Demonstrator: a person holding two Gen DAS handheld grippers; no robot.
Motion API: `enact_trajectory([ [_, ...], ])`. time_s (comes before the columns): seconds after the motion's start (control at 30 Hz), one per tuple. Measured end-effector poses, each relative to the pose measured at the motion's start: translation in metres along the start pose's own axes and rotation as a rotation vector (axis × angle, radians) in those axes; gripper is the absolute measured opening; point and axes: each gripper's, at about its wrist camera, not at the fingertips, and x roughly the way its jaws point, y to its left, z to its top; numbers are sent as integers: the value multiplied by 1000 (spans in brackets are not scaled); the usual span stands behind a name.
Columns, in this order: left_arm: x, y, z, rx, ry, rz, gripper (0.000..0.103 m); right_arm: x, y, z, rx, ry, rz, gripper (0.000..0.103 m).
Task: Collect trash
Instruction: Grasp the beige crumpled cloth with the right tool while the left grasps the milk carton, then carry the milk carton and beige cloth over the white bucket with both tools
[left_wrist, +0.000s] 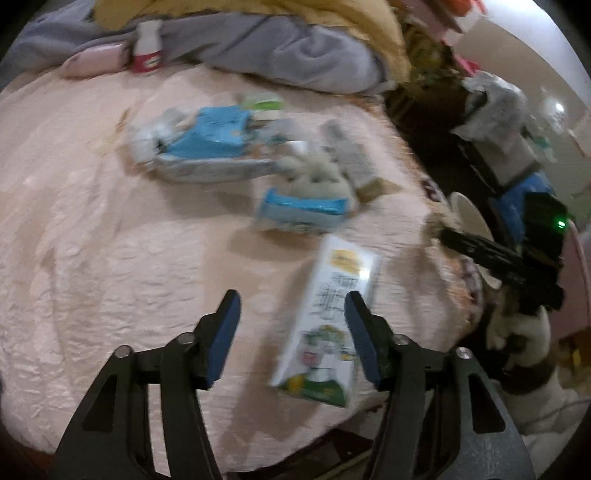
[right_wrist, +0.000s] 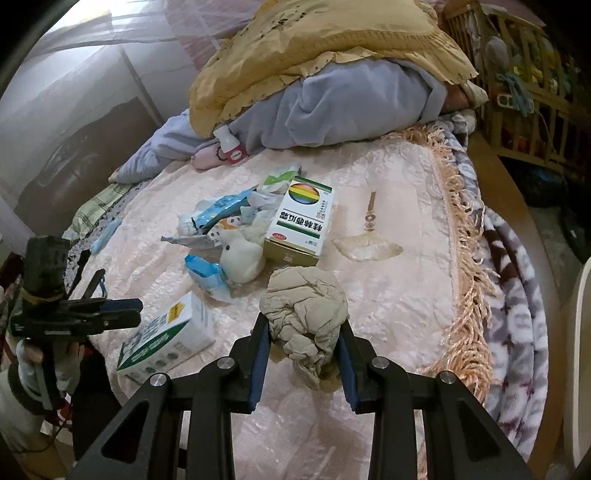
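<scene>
Currently the right gripper is closed onto a crumpled beige wad, paper or thin cloth, cannot tell which; both blue pads press its lower sides while the bulk bulges above the fingertips. The wad sits over the pink bedspread, near its front edge; lifted or resting, unclear.

Left gripper hangs wide open, holding nothing, above the same bedspread. A white-and-green carton lies flat just beside its right finger, partly behind it. The left view is motion-blurred.

Remaining trash, in the right view: a medicine box with a rainbow disc, blue-and-white wrappers, a white stuffed toy in among them (probably not trash).

Handling judgement:
- Wad: light, soft, compressible. It should hold by friction alone, though loose folds could slip out if the grip is shallow. Best taken across its densest middle.
- Carton: light, stiff, likely empty; walls may buckle. Lying flat, it offers little height, so grip across the narrow width at the long edges.
- Wrappers: slick film; pinch at a crumpled ridge.
</scene>
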Motion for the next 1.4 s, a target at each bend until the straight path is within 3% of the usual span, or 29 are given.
enact_trajectory([
  [0.1, 9, -17, 1, 38, 31, -22, 65, -2, 0, -3, -7, 4, -4, 32],
  [0.17, 19, -28, 0, 72, 60, 4, 65, -1, -1, -6, -2, 12, -5, 32],
  [0.37, 46, -58, -8, 184, 99, 194, 64, 7, -2, -13, -6, 36, -9, 32],
  [0.43, 50, -58, -8, 159, 92, 214, 55, 8, -2, -15, -6, 37, -13, 32],
  [0.63, 44, -71, 3, 90, 22, 212, 53, -17, -5, -10, -10, -32, 0, 32],
  [0.83, 40, -114, 17, 161, -43, 220, 52, -48, -18, -8, 11, -100, -16, 32],
  [1.4, 56, -191, 39, 246, -75, 138, 51, -98, -73, -16, 113, -176, -91, 32],
])
